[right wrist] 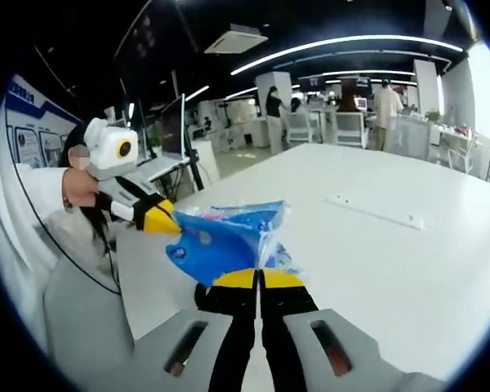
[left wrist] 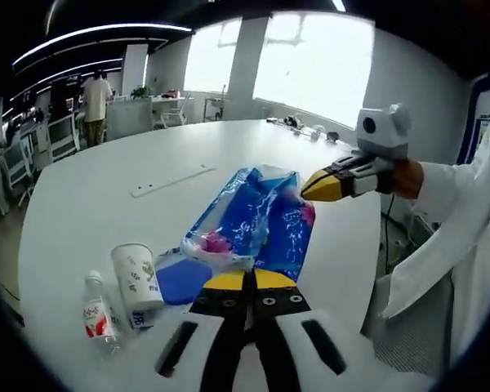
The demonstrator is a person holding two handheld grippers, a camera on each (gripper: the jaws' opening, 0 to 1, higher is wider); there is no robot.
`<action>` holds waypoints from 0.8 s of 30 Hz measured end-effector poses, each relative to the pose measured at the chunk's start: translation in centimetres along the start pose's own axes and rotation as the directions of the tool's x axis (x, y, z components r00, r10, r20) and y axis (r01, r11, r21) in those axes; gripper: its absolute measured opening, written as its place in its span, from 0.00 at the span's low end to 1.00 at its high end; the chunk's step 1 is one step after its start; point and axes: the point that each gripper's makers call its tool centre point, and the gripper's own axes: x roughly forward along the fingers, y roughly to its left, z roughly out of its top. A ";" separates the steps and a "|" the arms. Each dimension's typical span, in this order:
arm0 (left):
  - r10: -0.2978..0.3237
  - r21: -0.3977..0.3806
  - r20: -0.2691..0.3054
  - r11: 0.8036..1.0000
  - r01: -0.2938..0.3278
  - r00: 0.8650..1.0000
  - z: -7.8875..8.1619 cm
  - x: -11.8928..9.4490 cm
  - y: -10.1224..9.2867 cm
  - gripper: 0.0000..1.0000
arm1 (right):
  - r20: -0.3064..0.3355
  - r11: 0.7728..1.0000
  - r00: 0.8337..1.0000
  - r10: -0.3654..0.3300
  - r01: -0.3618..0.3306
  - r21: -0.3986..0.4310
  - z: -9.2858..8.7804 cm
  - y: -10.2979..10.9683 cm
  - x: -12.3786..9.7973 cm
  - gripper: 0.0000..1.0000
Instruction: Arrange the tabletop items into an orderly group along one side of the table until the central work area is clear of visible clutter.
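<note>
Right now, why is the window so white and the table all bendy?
In the left gripper view, the windows are overexposed to plain white, and the fisheye lens curves the table edge. In the right gripper view, ceiling light strips bow into arcs; the blue plastic bag stays fairly sharp.

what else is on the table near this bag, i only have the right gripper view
observer: In the left gripper view a paper cup stands upright on the table, close to the bag.
operator: anything next to the cup
observer: A small bottle with a red label stands right by it, on the side away from the bag.
operator: and under the bag
observer: A flat blue sheet lies partly beneath it, next to the cup.
</note>
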 end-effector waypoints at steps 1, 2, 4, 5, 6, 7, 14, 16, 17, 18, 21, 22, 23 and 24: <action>-0.006 0.012 0.006 1.000 0.006 1.000 0.8 0.4 -0.3 0.00 | 0.003 1.000 1.000 -0.007 0.007 -0.001 0.1 -0.4 -0.4 0.00; -0.006 0.014 0.007 1.000 0.006 1.000 1.3 0.7 -0.5 0.00 | 0.006 1.000 1.000 -0.014 0.014 -0.003 0.2 -0.7 -0.8 0.00; -0.018 0.029 0.012 0.999 0.017 1.000 2.5 1.6 -1.2 0.00 | 0.017 0.999 0.999 -0.033 0.033 -0.005 0.6 -1.7 -1.8 0.00; -0.021 0.039 0.009 0.999 0.021 1.000 2.8 2.0 -1.5 0.00 | 0.020 0.999 0.999 -0.040 0.041 -0.007 0.6 -2.2 -2.2 0.00; -0.028 0.056 0.005 0.998 0.027 1.000 3.4 2.6 -2.0 0.00 | 0.023 0.999 0.998 -0.052 0.053 -0.005 0.7 -2.8 -2.8 0.00; -0.035 0.066 0.003 0.997 0.035 0.999 3.8 2.9 -2.4 0.00 | 0.024 0.998 0.998 -0.060 0.060 -0.004 0.7 -3.2 -3.2 0.00; -0.068 0.104 -0.001 0.992 0.068 0.998 6.5 6.2 -4.2 0.00 | 0.037 0.992 0.991 -0.125 0.125 0.004 0.7 -6.5 -6.3 0.00; -0.075 0.113 -0.002 0.991 0.075 0.997 7.2 7.2 -4.7 0.00 | 0.039 0.990 0.989 -0.141 0.141 0.006 0.6 -7.4 -7.2 0.00; -0.077 0.114 -0.005 0.990 0.077 0.997 7.4 7.8 -4.9 0.00 | 0.040 0.989 0.988 -0.146 0.146 0.008 0.6 -7.8 -7.4 0.00; -0.080 0.116 -0.006 0.990 0.080 0.997 7.5 8.0 -5.1 0.00 | 0.041 0.988 0.987 -0.156 0.155 0.011 0.5 -8.3 -7.9 0.00; -0.090 0.125 -0.020 0.988 0.092 0.996 8.0 9.6 -5.7 0.00 | 0.038 0.984 0.984 -0.177 0.176 0.010 0.3 -9.4 -8.7 0.00; -0.096 0.122 -0.021 0.988 0.097 0.995 8.1 10.1 -5.8 0.00 | 0.036 0.983 0.983 -0.181 0.181 0.014 0.2 -9.7 -8.9 0.00; -0.100 0.118 -0.022 0.988 0.102 0.995 8.2 10.5 -5.9 0.00 | 0.033 0.982 0.982 -0.188 0.187 0.011 0.0 -10.0 -9.1 0.00; -0.099 0.115 -0.030 0.988 0.102 0.995 8.2 11.1 -6.0 0.00 | 0.030 0.981 0.980 -0.195 0.195 0.008 -0.2 -10.5 -9.3 0.00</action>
